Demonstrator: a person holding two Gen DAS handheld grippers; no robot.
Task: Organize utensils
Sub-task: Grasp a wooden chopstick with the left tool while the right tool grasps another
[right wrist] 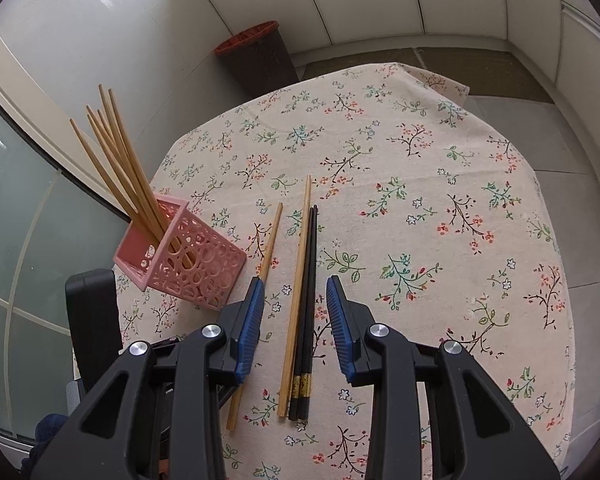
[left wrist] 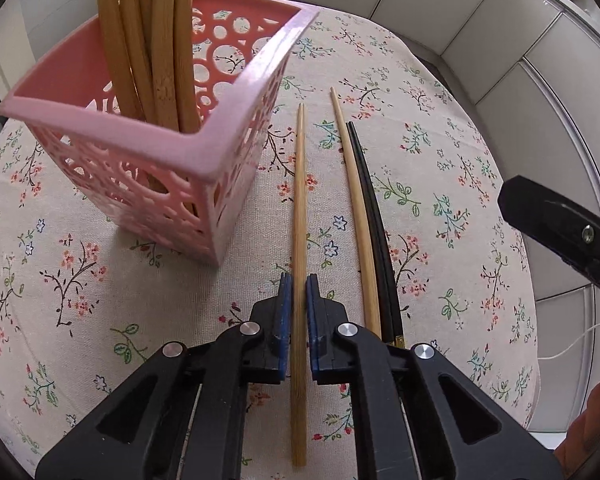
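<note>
The bench (right wrist: 440, 184), round and covered in a floral cloth, carries everything. Near its left edge stands the pink holder (left wrist: 204, 160), a perforated square basket with several bamboo chopsticks (left wrist: 168, 60) leaning upright in it. The right gripper (right wrist: 296, 320) hangs above the cloth with its fingers wide, straddling a long bamboo chopstick (right wrist: 298, 276) and the black chopsticks (right wrist: 309, 280) lying just beside it. The left gripper (left wrist: 299, 328) sits low, its blue-padded fingers narrow around a shorter bamboo pair (left wrist: 300, 216) lying flat just right of the holder; whether the pads touch it cannot be told.
</note>
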